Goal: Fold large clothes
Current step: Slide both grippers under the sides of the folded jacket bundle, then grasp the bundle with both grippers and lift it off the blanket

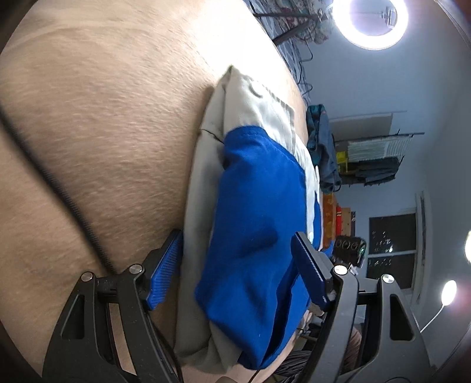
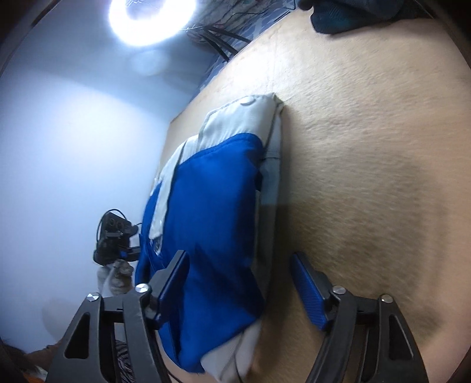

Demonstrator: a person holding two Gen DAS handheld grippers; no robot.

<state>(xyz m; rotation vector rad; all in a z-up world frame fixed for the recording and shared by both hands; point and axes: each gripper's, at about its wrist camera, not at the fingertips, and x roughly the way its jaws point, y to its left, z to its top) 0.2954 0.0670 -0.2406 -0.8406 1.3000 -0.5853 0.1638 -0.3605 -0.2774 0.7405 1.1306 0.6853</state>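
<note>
The left gripper [image 1: 238, 265] stands wide open. Its two blue pads are well apart, and the folded garment [image 1: 259, 206] lies between them, but neither pad presses on the cloth. One finger [image 1: 164, 271] is beside the grey edge of the bundle, over the tan surface; the other finger is on the far side of the blue panel, toward the room. The gripper is rolled on its side, so the surface rises like a wall on the left of its view, and it points down along the bundle.

The garment is a blue and grey piece, folded into a thick packet. It lies on a tan, short-haired surface [image 1: 103, 147], which I take as the counter, close to one long edge of it. The grey part with a snap button [image 2: 246, 101] points to the far end.

The right gripper [image 2: 240, 274] is also open, with the jaws wide. One finger [image 2: 173, 277] is over the blue cloth; whether it touches the fabric I cannot tell. The other finger is over the bare counter, just beside the grey border of the packet. This gripper is rolled to its side too and tilts downward.

Past the counter edge, the right view shows the other gripper held by a hand [image 2: 116, 277]. A ring lamp [image 2: 153, 17] shines above.
</note>
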